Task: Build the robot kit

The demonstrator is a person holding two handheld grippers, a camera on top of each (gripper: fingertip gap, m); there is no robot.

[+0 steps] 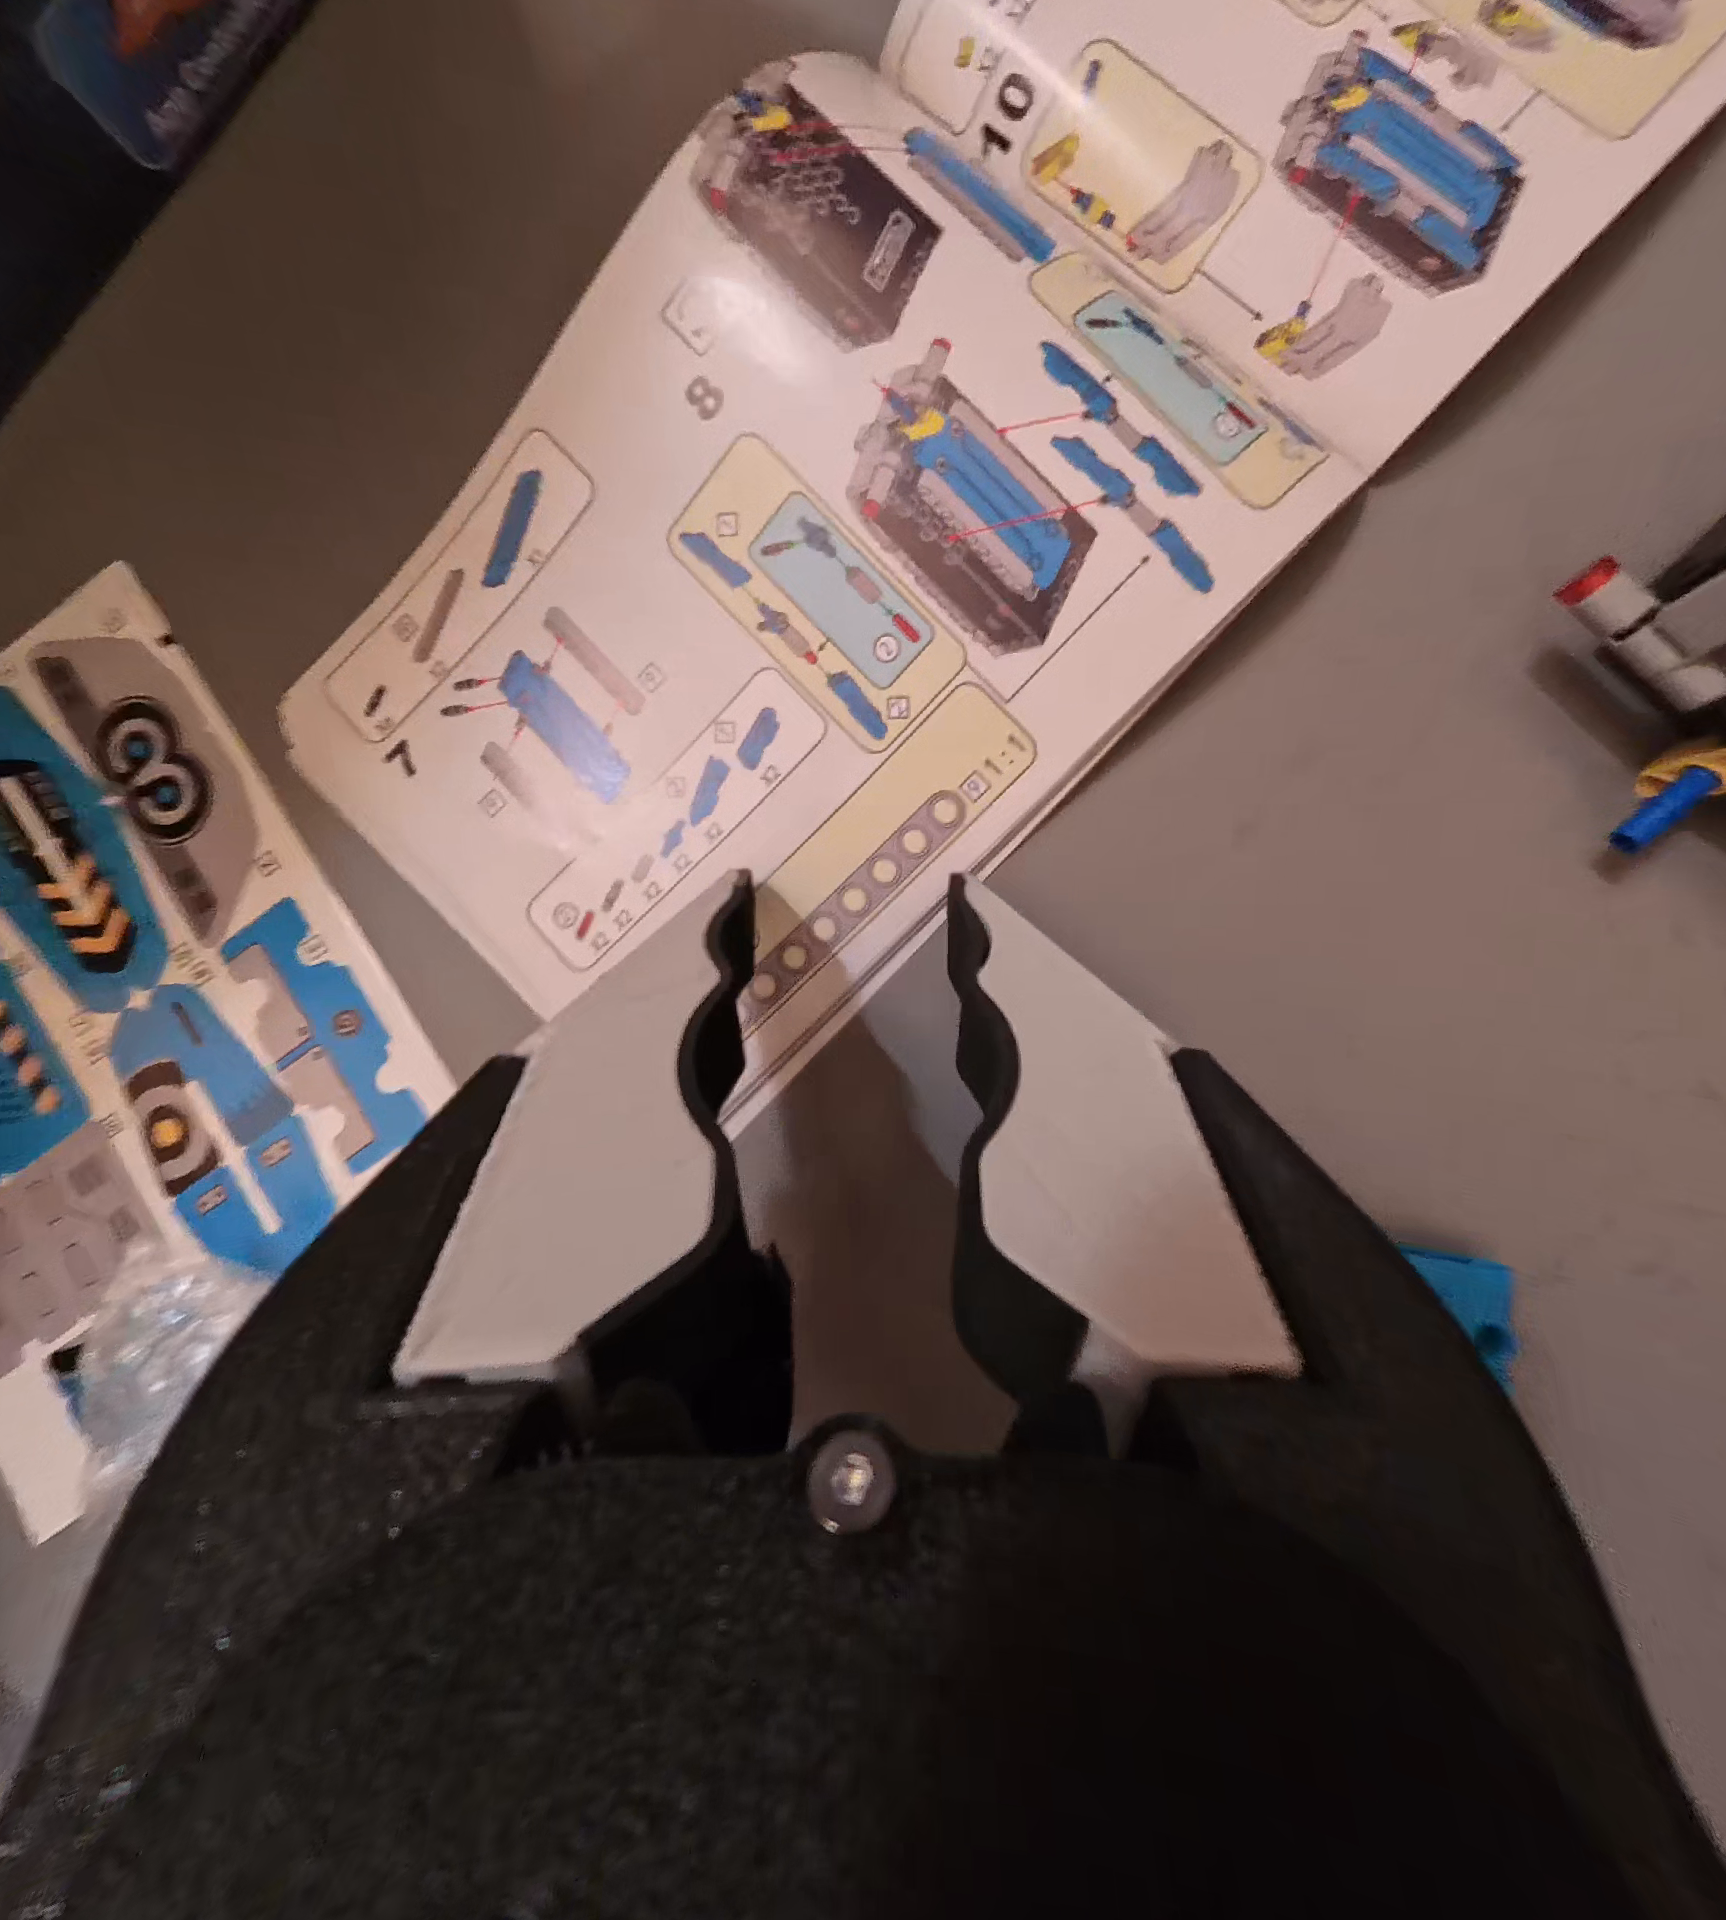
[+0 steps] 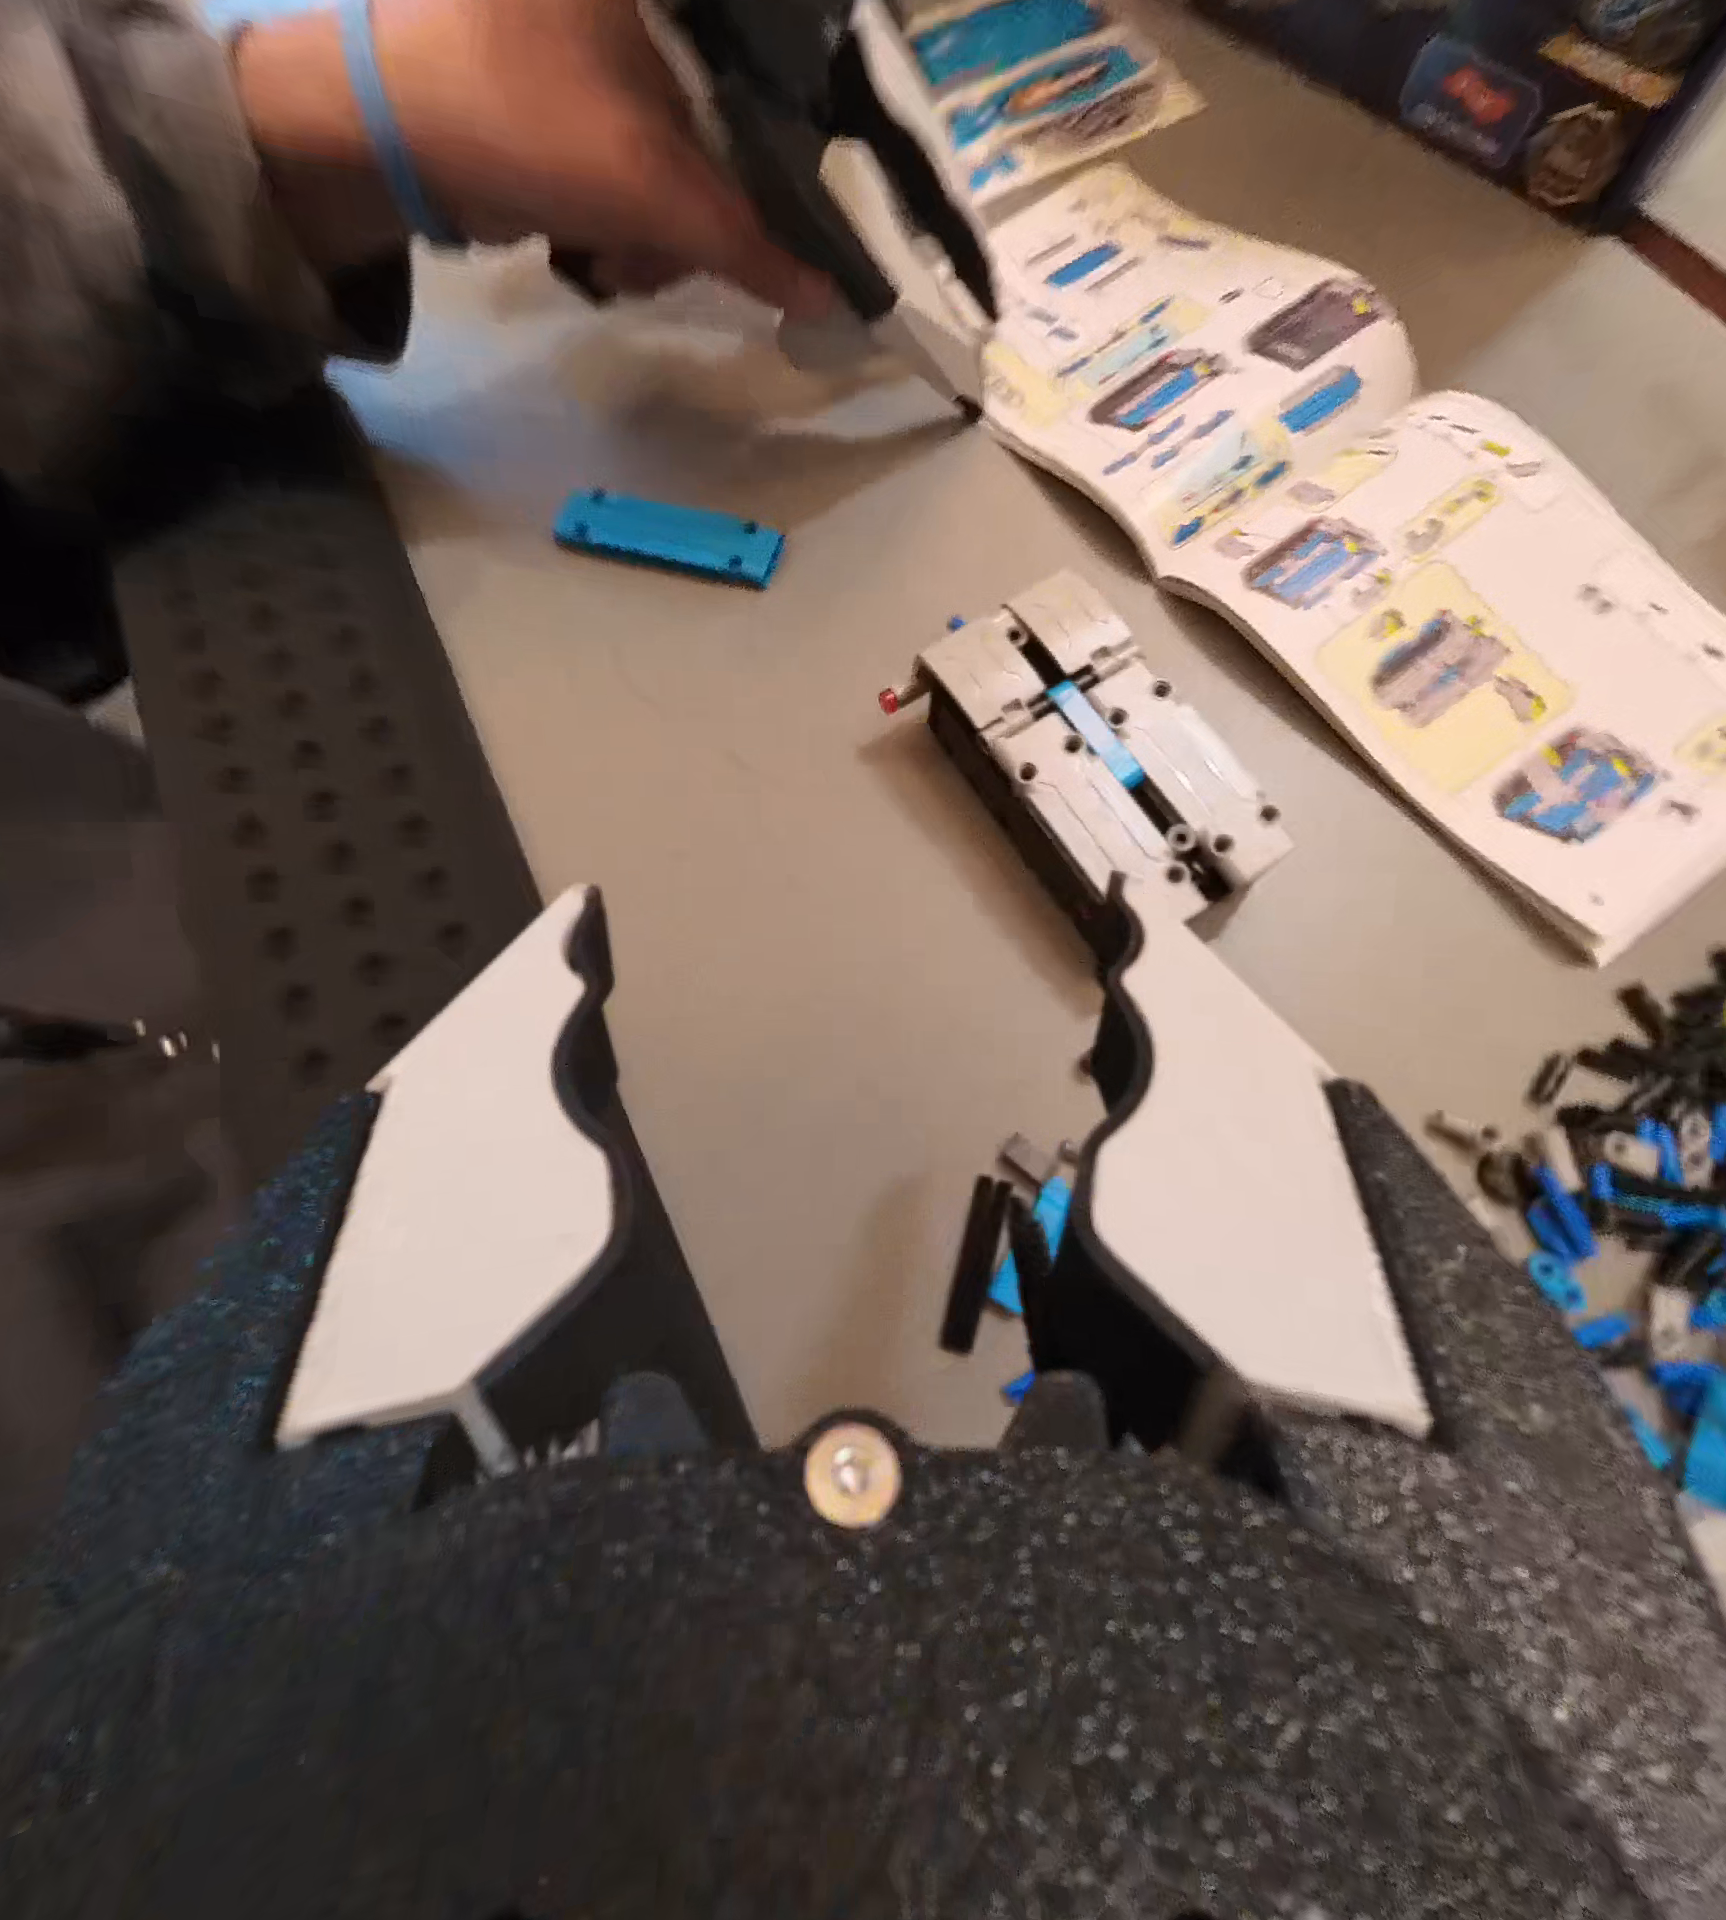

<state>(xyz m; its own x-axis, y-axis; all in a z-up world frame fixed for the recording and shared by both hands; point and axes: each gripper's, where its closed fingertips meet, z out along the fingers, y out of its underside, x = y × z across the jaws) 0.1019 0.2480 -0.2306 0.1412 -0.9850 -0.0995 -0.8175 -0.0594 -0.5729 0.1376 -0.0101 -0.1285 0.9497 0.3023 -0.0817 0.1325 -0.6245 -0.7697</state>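
Observation:
My left gripper point(image 1: 848, 894) is open and empty, its tips over the near edge of an open instruction booklet point(image 1: 838, 416) on the grey table. The booklet also shows in the right wrist view point(image 2: 1358, 582), where the left gripper point(image 2: 942, 312), held by a person's hand point(image 2: 547, 145), points at its left page. My right gripper point(image 2: 854, 904) is wide open and empty above the table. A grey and black brick assembly point(image 2: 1098, 748) with a blue strip lies just beyond its right finger; its end shows at the left wrist view's right edge point(image 1: 1690, 665). A flat blue panel point(image 2: 670, 538) lies farther left.
A sticker sheet point(image 1: 111, 987) lies left of the booklet, with a crinkled plastic bag point(image 1: 152, 1351) on it. A pile of small black, blue and red parts point(image 2: 1690, 1195) sits at the right. A dark box point(image 2: 1524, 94) stands at the far edge. A perforated dark chair seat point(image 2: 308, 779) is at the left. The gap from one gripper's tips to the other's is roughly 30 cm.

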